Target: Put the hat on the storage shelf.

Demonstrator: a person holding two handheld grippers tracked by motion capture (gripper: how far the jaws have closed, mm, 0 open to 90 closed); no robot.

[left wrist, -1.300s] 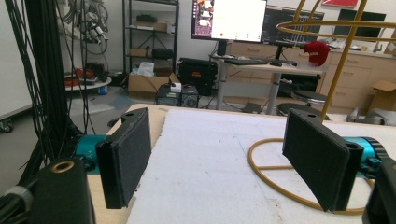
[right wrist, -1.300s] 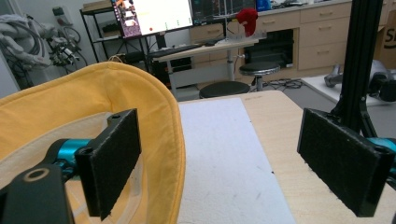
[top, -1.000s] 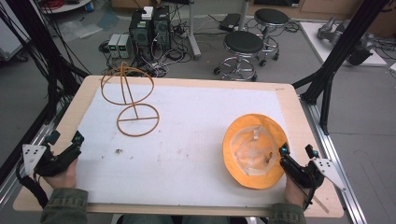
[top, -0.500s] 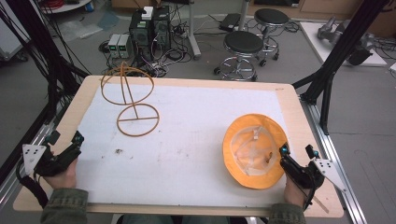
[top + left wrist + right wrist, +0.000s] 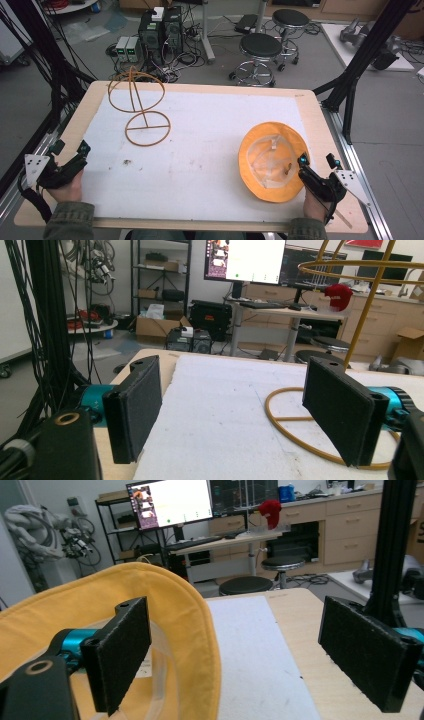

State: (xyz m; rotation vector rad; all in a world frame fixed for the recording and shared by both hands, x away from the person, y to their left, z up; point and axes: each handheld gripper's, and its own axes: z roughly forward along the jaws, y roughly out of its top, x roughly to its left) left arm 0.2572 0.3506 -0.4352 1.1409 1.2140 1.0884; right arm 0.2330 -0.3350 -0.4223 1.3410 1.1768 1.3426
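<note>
Your left gripper (image 5: 70, 152) sits at the near left edge of the light wooden table (image 5: 320, 120), with its jaws spread wide apart and nothing between them. In the left gripper view, the left gripper (image 5: 240, 407) looks across the white foam mat (image 5: 220, 410) toward the golden wire hat stand (image 5: 350, 340). One jaw overlaps the stand's round base ring in that view.

From the high view, the golden wire hat stand (image 5: 137, 105) stands upright at the far left of the white foam mat (image 5: 200, 150), well apart from both grippers.

Your right gripper (image 5: 316, 161) is at the near right edge, jaws also wide apart and gripping nothing. The yellow fabric bucket hat (image 5: 272, 160) lies upside down on the right side of the mat, its pale lining facing up. In the right gripper view, the right gripper (image 5: 245, 650) straddles the brim of the yellow fabric bucket hat (image 5: 195, 615): one jaw is over the hat's inside, the other outside over bare table. Whether either jaw touches the brim cannot be determined.
</note>
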